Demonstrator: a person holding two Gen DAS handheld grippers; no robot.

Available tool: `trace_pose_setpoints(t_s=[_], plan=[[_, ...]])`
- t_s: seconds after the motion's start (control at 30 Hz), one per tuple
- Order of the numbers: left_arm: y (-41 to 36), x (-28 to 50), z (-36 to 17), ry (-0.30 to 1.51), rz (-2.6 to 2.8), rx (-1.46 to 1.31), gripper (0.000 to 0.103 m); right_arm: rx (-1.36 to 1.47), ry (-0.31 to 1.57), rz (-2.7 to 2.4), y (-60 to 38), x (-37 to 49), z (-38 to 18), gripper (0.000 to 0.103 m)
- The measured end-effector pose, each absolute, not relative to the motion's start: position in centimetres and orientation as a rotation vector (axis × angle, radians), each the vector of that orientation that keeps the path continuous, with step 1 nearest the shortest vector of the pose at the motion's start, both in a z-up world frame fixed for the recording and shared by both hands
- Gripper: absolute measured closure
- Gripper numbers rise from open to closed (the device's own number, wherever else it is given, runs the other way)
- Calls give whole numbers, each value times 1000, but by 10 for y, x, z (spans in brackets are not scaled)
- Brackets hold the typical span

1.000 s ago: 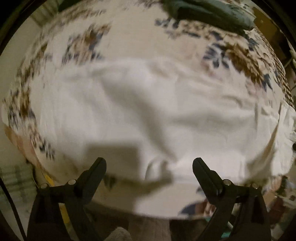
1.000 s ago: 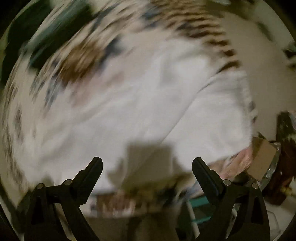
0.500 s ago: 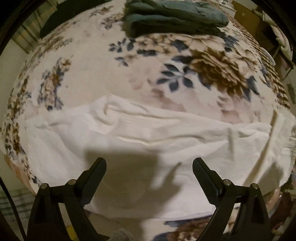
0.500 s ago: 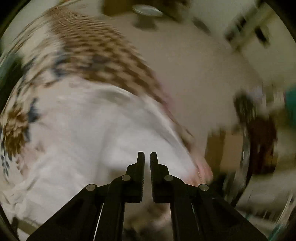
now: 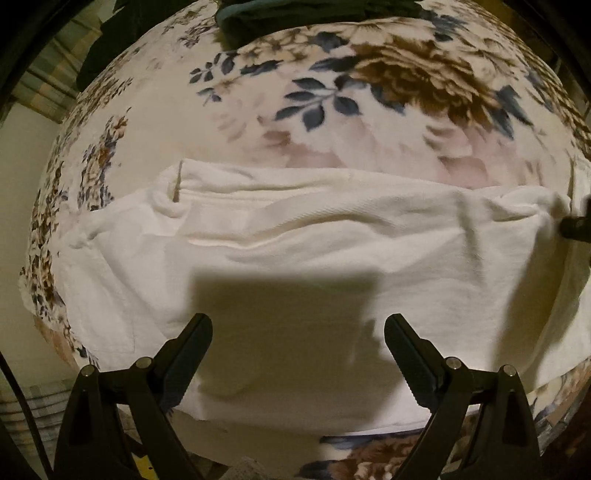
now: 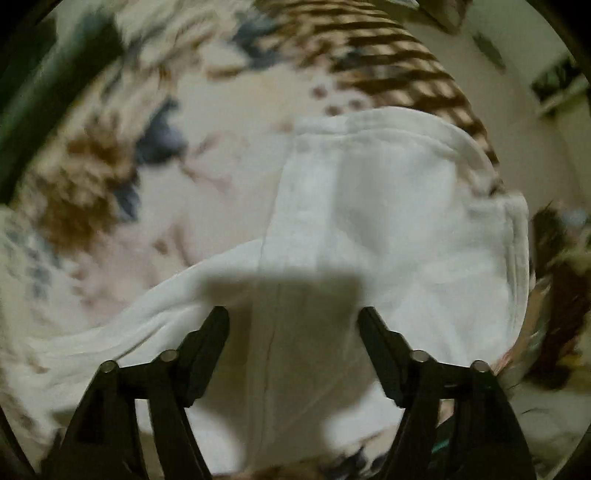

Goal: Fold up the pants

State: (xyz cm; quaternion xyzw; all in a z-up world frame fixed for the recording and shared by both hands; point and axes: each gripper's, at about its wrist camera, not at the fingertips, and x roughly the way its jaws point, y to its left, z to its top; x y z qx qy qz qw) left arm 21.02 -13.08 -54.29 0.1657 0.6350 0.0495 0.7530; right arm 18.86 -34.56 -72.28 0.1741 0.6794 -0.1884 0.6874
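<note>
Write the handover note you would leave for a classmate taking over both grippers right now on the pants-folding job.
Left gripper: open, holding nothing, hovering over the white pants.
Right gripper: fingers apart and opening, nothing between them, above the other end of the pants.
Pants lie stretched across the floral blanket in a long band, apparently already folded lengthwise, though the layers are hard to tell apart. Dark green clothes sit at the far edge.
Left: probably fold the band end to end, then smooth it.

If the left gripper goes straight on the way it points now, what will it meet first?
Most likely the white pants, spread on the floral blanket. The left gripper is open and nothing lies between its fingers.
</note>
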Motion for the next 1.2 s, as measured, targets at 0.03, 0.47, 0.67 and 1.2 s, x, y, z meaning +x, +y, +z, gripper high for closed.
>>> trace_pose_setpoints(t_s=[0.03, 0.47, 0.67, 1.2], plan=[[-131, 210, -542, 1386, 101, 362, 8, 406, 1492, -478, -354, 181, -718, 97], [-145, 170, -549, 1476, -5, 283, 8, 1164, 1272, -576, -457, -27, -714, 88], [-122, 169, -552, 1473, 25, 264, 8, 1178, 1198, -597, -482, -12, -708, 71], [-93, 166, -567, 1497, 80, 195, 8, 1306, 1269, -432, -489, -17, -734, 66]])
